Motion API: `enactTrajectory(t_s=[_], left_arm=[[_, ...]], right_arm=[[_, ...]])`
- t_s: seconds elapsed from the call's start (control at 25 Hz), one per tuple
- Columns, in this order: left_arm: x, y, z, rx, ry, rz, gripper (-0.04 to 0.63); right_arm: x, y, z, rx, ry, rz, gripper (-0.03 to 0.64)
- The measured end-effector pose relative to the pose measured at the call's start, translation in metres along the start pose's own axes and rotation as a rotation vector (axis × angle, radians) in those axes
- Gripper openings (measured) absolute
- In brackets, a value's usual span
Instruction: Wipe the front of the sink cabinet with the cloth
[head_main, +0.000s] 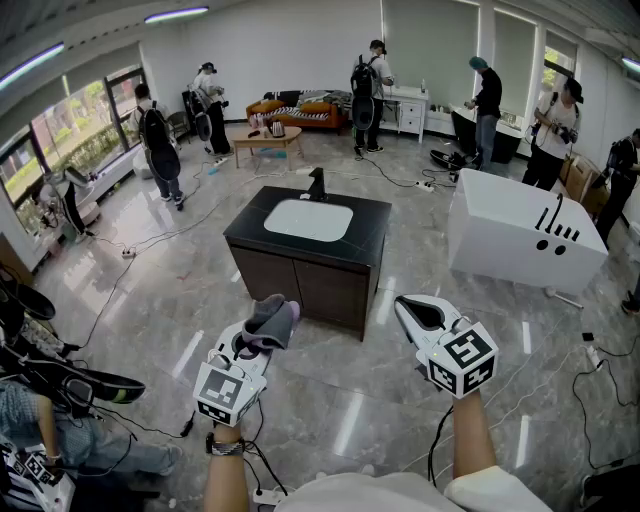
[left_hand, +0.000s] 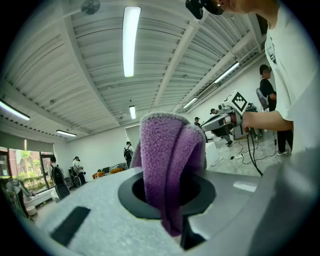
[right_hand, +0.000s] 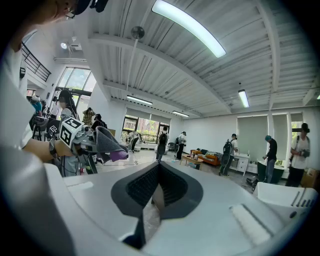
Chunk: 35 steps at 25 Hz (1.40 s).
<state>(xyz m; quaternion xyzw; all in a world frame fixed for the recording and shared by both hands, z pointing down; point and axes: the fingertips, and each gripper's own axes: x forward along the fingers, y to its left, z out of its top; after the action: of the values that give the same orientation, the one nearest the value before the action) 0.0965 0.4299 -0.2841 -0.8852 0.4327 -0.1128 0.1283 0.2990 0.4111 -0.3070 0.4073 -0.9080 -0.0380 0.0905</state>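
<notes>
A dark sink cabinet (head_main: 305, 275) with a black top and a white basin (head_main: 308, 219) stands on the floor ahead of me. My left gripper (head_main: 262, 335) is shut on a purple and grey cloth (head_main: 271, 321), held a little short of the cabinet's front left corner. In the left gripper view the cloth (left_hand: 167, 165) sticks up from between the jaws. My right gripper (head_main: 412, 312) is shut with nothing in it, to the right of the cabinet front; its closed jaws (right_hand: 156, 187) point up toward the room.
A white bathtub (head_main: 520, 235) stands to the right of the cabinet. Cables (head_main: 150, 240) trail over the glossy floor. Several people stand around the far side, near a sofa and low table (head_main: 268, 138). A seated person (head_main: 60, 440) is at my left.
</notes>
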Motion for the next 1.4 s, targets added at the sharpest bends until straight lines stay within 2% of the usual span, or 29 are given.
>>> enactTrajectory(t_s=[0.12, 0.24, 0.4, 0.48, 0.64, 0.8, 1.04, 1.16, 1.4], left_arm=[[0.0, 0.001, 0.001, -0.001, 0.003, 0.002, 0.04], [0.0, 0.002, 0.0, -0.007, 0.0, 0.001, 0.04], [0.003, 0.0, -0.006, -0.023, -0.001, 0.001, 0.04], [0.003, -0.001, -0.006, -0.027, 0.002, 0.005, 0.04], [0.0, 0.0, -0.01, -0.039, 0.02, 0.02, 0.04], [0.002, -0.007, -0.017, -0.053, 0.045, 0.038, 0.04], [0.008, -0.007, -0.019, -0.09, 0.054, 0.108, 0.04], [0.013, -0.011, -0.02, -0.103, 0.062, 0.139, 0.04], [0.021, -0.021, -0.014, -0.097, 0.078, 0.195, 0.04]], right_arm=[[0.0, 0.002, 0.003, -0.017, 0.001, 0.003, 0.005], [0.001, 0.01, 0.011, -0.015, -0.056, 0.024, 0.005], [0.005, 0.014, 0.013, 0.098, -0.102, 0.074, 0.005], [0.009, 0.014, 0.011, 0.119, -0.091, 0.094, 0.005], [0.017, 0.015, 0.002, 0.094, -0.027, 0.104, 0.005], [0.016, 0.008, -0.006, 0.094, -0.023, 0.101, 0.005], [0.017, -0.006, -0.006, 0.113, -0.076, 0.152, 0.005], [0.016, -0.01, -0.011, 0.141, -0.069, 0.197, 0.005], [0.021, -0.017, -0.01, 0.123, -0.104, 0.255, 0.005]])
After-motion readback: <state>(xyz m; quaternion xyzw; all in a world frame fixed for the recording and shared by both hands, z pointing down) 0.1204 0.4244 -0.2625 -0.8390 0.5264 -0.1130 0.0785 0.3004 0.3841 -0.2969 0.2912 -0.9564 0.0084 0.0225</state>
